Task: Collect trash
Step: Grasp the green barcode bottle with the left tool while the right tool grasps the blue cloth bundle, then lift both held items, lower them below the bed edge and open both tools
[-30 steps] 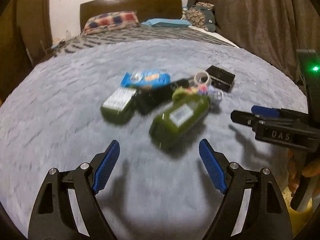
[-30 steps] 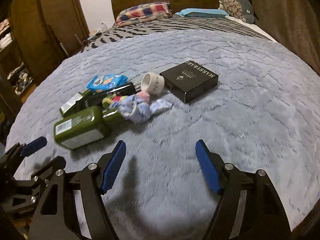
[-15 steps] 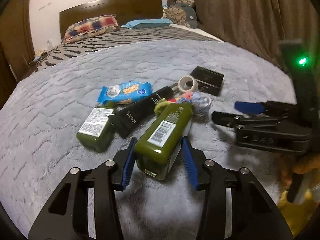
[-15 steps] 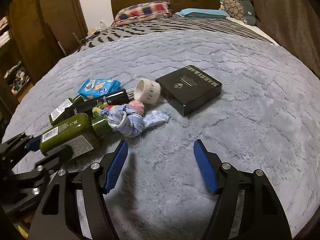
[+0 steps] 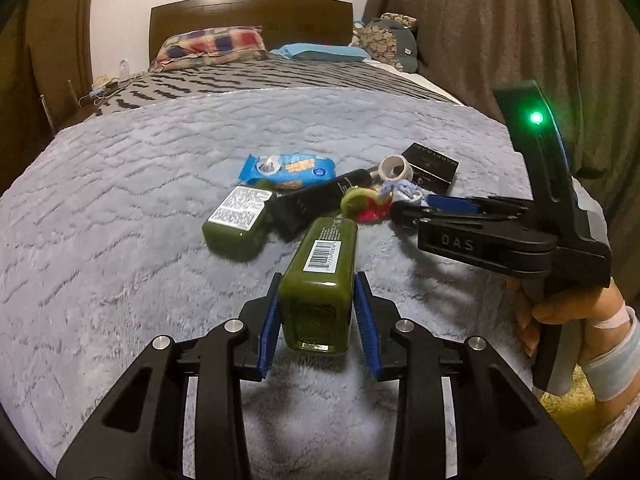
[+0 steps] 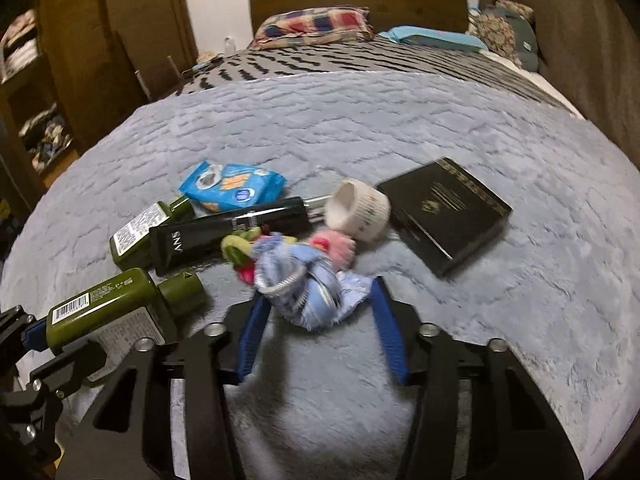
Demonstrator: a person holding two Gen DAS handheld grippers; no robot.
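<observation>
A pile of trash lies on a grey fuzzy blanket point(image 5: 120, 240). My left gripper point(image 5: 318, 280) is closing, and its blue pads press both sides of a dark green bottle point(image 5: 326, 248) with a barcode label, also seen in the right wrist view point(image 6: 104, 304). My right gripper point(image 6: 320, 292) is closing too, with a crumpled blue wrapper bundle point(image 6: 304, 280) between its fingertips; the pads reach its edges without squeezing. A second green bottle point(image 5: 236, 224), a black tube point(image 5: 316, 200), a blue snack packet point(image 5: 288, 166), a white roll point(image 5: 394, 168) and a black box point(image 5: 432, 162) lie behind.
A person's bandaged hand point(image 5: 560, 312) holds the right gripper point(image 5: 416, 206). Pillows point(image 5: 212, 42) and a wooden headboard point(image 5: 248, 8) are at the far end. Brown curtains point(image 5: 500, 20) hang to the right; shelves point(image 6: 28, 120) stand to the left. Pink and green scraps point(image 6: 336, 246) sit in the pile.
My left gripper moved onto the barcode bottle and its jaws came in against it. My right gripper advanced to the blue bundle and its jaws narrowed around it.
</observation>
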